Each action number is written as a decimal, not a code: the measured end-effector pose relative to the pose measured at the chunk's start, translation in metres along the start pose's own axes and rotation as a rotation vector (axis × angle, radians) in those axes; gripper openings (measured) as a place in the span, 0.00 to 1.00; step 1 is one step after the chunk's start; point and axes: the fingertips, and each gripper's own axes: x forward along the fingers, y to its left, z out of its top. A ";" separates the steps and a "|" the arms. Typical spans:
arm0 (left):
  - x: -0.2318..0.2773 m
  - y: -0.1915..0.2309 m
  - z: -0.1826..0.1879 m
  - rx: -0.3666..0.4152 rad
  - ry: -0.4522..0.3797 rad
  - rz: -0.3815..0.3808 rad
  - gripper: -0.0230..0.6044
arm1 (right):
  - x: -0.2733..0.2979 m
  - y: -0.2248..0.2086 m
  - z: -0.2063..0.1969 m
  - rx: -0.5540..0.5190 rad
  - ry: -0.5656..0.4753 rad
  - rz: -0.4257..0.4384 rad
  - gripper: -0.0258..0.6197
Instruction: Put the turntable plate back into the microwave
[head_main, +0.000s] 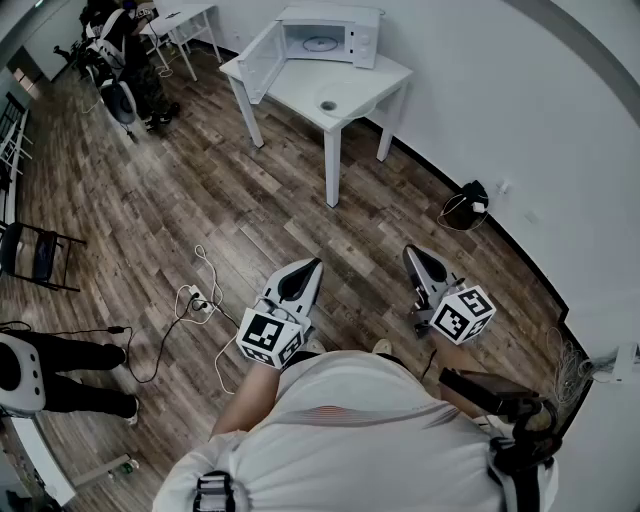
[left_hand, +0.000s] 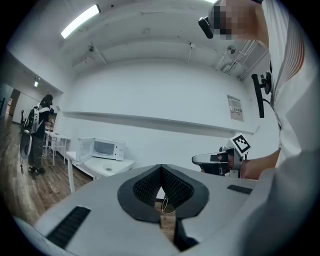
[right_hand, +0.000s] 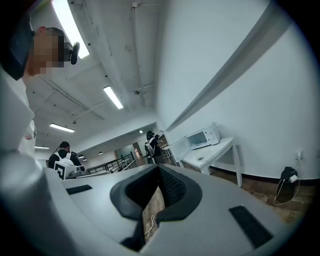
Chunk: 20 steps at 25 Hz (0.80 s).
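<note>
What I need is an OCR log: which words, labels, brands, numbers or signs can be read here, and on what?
No text can be read in any view.
Wall notice: printed lines, too small to read.
Microwave: no legible brand or panel print; too small.
On the left gripper and right gripper: cubes with square black-and-white code patterns, no letters or numbers.

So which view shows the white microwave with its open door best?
Head view: the white microwave is seen from above, door swung open, cavity visible. Both gripper views show it small and distant on the white table.
</note>
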 end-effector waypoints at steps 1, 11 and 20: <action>-0.003 0.006 0.000 0.002 -0.002 0.003 0.05 | 0.005 0.002 0.001 -0.004 -0.002 -0.004 0.05; -0.040 0.067 -0.005 -0.034 -0.034 0.010 0.05 | 0.045 0.042 -0.014 -0.063 0.020 -0.018 0.05; -0.032 0.096 -0.008 -0.072 -0.039 0.026 0.05 | 0.093 0.038 -0.009 -0.069 0.059 0.021 0.05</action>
